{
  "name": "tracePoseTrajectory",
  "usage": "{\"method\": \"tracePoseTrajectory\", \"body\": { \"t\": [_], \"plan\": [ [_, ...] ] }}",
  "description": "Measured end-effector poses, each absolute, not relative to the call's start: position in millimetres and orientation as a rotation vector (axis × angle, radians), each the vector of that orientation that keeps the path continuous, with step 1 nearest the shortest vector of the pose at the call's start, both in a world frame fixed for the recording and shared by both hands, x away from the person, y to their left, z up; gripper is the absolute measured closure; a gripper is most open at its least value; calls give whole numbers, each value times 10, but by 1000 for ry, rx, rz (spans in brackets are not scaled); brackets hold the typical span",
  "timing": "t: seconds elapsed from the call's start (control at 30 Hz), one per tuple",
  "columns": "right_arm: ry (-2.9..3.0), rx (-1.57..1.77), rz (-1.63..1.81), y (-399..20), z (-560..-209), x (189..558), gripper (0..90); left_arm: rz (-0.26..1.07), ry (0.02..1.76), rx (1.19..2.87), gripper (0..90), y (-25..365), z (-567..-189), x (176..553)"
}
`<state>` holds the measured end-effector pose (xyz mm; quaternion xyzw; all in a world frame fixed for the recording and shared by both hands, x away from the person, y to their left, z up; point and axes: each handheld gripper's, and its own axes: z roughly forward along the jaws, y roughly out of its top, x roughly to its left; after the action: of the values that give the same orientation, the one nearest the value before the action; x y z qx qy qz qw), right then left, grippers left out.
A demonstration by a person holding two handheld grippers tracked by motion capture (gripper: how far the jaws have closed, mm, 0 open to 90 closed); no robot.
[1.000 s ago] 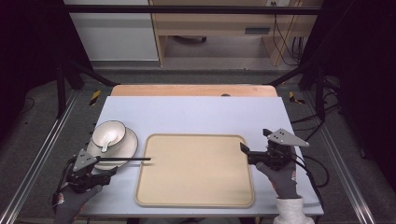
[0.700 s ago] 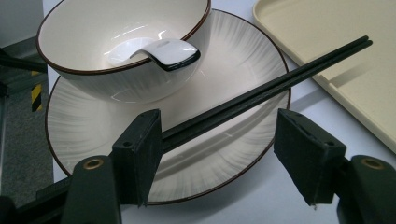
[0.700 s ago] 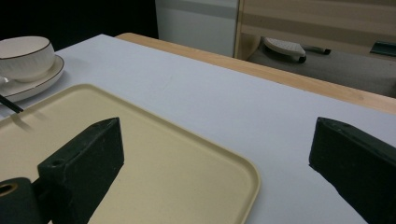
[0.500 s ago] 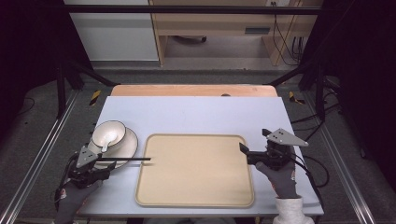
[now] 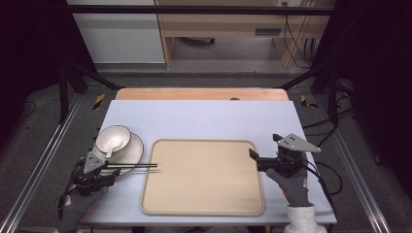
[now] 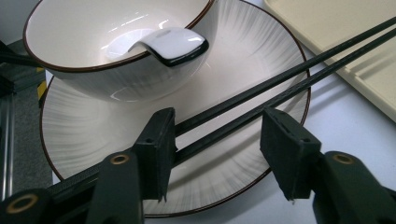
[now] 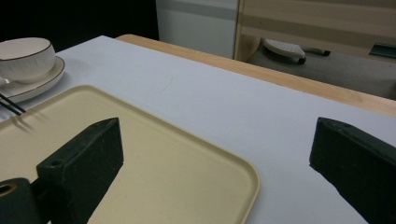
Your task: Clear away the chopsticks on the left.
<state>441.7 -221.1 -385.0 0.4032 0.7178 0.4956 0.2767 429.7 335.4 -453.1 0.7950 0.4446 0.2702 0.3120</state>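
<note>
Two black chopsticks lie across the plate between the left tongs' parted jaws, while the right tongs gape over the tray.

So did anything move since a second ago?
Hardly anything. The left hand-held gripper stays around the chopsticks on the plate, jaws open. The right hand-held gripper still hovers open at the tray edge. The bowl and spoon stayed put.
</note>
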Motion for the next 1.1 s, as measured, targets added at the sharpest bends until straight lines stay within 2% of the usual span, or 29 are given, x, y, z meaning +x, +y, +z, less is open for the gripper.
{"method": "tracePoseTrajectory", "body": {
  "t": [0.73, 1.1],
  "plan": [
    [1948, 1088, 1308, -2183, -3880, 4440, 26, 666, 1164, 2124, 763, 3269, -4514, 4297],
    [1942, 1087, 1314, -2189, -3870, 4431, 26, 634, 1171, 2114, 843, 3221, -4514, 4307]
  ]
}}
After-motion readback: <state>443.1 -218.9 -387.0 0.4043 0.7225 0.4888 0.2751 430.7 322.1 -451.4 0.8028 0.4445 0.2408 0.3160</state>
